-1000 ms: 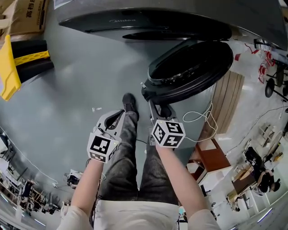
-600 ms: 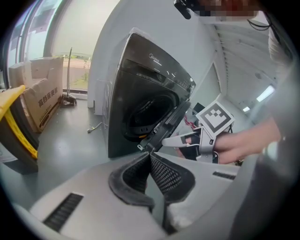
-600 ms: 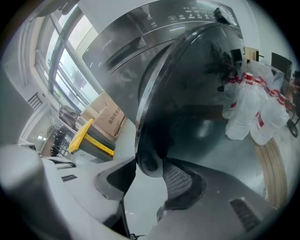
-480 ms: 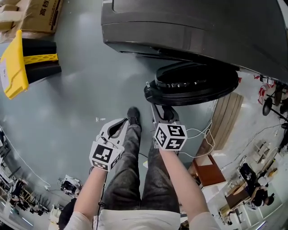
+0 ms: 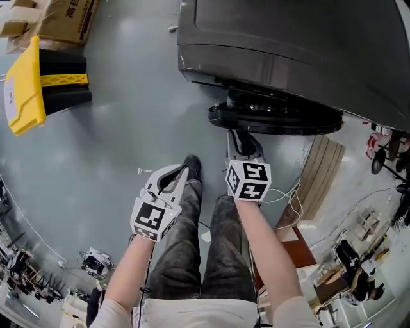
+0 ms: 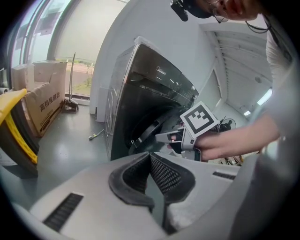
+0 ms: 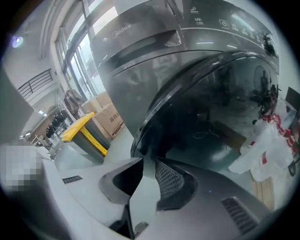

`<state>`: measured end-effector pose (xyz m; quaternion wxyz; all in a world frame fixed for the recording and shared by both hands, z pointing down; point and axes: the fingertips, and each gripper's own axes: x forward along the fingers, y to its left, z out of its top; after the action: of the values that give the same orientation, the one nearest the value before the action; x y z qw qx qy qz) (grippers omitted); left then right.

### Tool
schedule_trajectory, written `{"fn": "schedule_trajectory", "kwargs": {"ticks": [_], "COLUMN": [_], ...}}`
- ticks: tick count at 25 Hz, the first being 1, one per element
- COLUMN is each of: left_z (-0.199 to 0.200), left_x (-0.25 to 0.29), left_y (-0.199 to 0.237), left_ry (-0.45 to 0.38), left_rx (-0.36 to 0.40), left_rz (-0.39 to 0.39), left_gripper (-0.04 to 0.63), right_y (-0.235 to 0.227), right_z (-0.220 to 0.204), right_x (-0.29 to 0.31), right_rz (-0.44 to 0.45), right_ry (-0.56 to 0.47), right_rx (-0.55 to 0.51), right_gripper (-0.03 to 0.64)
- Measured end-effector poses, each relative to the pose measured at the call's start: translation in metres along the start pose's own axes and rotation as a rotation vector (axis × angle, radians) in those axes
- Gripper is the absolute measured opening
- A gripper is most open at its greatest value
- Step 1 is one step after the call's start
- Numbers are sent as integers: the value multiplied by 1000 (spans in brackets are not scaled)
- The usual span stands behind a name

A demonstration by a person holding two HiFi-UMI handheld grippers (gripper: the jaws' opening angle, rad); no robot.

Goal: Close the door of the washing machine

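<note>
The dark grey washing machine point(image 5: 288, 45) fills the top right of the head view. Its round black door point(image 5: 275, 120) lies almost flat against the front, with a thin gap left. My right gripper point(image 5: 238, 138) has its tips at the door's lower rim. In the right gripper view the door point(image 7: 197, 108) looms just past the right gripper point(image 7: 149, 164), whose jaws are closing with nothing between them. My left gripper point(image 5: 182, 170) hangs over the floor left of the door, shut and empty; in its own view the left gripper point(image 6: 150, 157) points at the machine point(image 6: 140, 93).
A yellow-lidded bin point(image 5: 25, 86) and a cardboard box point(image 5: 64, 19) stand at the far left. A white cable point(image 5: 288, 186) and a wooden board point(image 5: 323, 166) lie right of the machine. A white plastic bag point(image 7: 267, 145) sits on the floor. A black shoe point(image 5: 192, 164) is below the grippers.
The door has swung from wide open to nearly flat against the machine. My right gripper followed it forward, and the left gripper moved forward too.
</note>
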<state>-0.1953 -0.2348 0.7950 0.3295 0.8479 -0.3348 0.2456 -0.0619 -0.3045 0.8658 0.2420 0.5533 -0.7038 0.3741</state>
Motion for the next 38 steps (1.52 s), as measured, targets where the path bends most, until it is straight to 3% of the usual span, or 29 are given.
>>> {"fn": "schedule_trajectory", "kwargs": {"ticks": [8,10,18,30,38], "left_z": [3,3,-8,-20,11], "left_x": [-6,-6,-4,5,-15], "left_y": [5,5,12,-2,-28], "left_ry": [-11,-10,10,22,11], "left_rx": [0,0,-19,-26,-12], "left_rz": [13,14,18,1,-21], "left_gripper": [9,8,9,8,9], "right_y": [-4,-9,-11,-12,3], "right_z": [41,45,51,57,67], "right_x": [26,29,35,42,-11], "right_rz": [-23,-37,-77,-51,-13], "right_ry": [-95,-112,-149,-119,-98], "right_rx": [72,104,180,139,47], "right_gripper": [91,48,44,38,38]}}
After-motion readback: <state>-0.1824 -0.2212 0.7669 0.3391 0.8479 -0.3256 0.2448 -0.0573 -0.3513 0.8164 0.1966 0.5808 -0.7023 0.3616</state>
